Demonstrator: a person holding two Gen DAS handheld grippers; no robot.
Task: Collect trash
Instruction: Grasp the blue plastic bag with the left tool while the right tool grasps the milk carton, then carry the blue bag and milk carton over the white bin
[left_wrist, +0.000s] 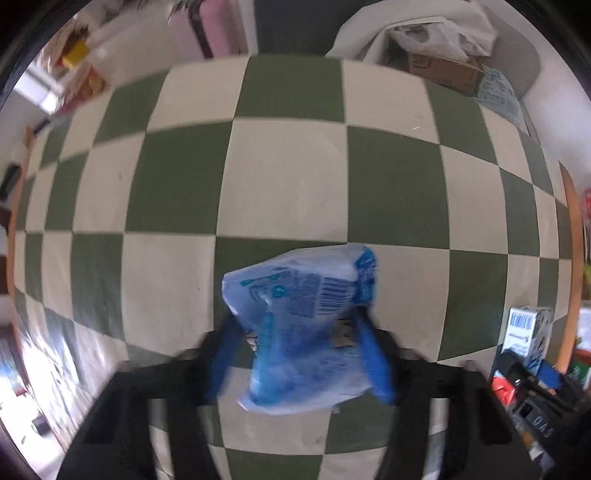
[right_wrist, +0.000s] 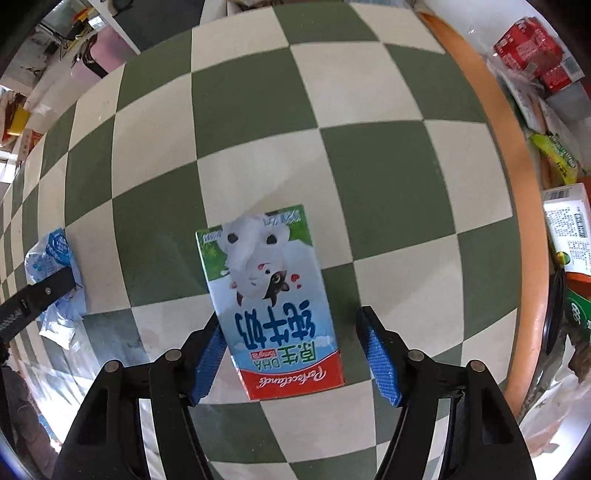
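The left wrist view shows a crumpled blue and white plastic wrapper (left_wrist: 295, 295) on the green and cream chequered tabletop (left_wrist: 288, 177). My left gripper (left_wrist: 297, 321) points down over it, both blue fingers pressed into its sides, though the picture is blurred. A milk carton (right_wrist: 273, 295) with a cartoon cow and a red end lies between the fingers of my right gripper (right_wrist: 290, 317). The left pad (right_wrist: 208, 354) touches the carton's edge, while the right pad (right_wrist: 376, 354) stands apart from it with a visible gap. That carton (left_wrist: 528, 328) also shows at the right of the left view, and the wrapper (right_wrist: 55, 273) at the left of the right view.
The table's orange rim (right_wrist: 517, 192) curves along the right. Beyond it lie red packs (right_wrist: 532, 51), a yellow-green packet (right_wrist: 557, 155) and a printed box (right_wrist: 569, 221). A cardboard box (left_wrist: 443, 70) under white plastic sits past the far edge.
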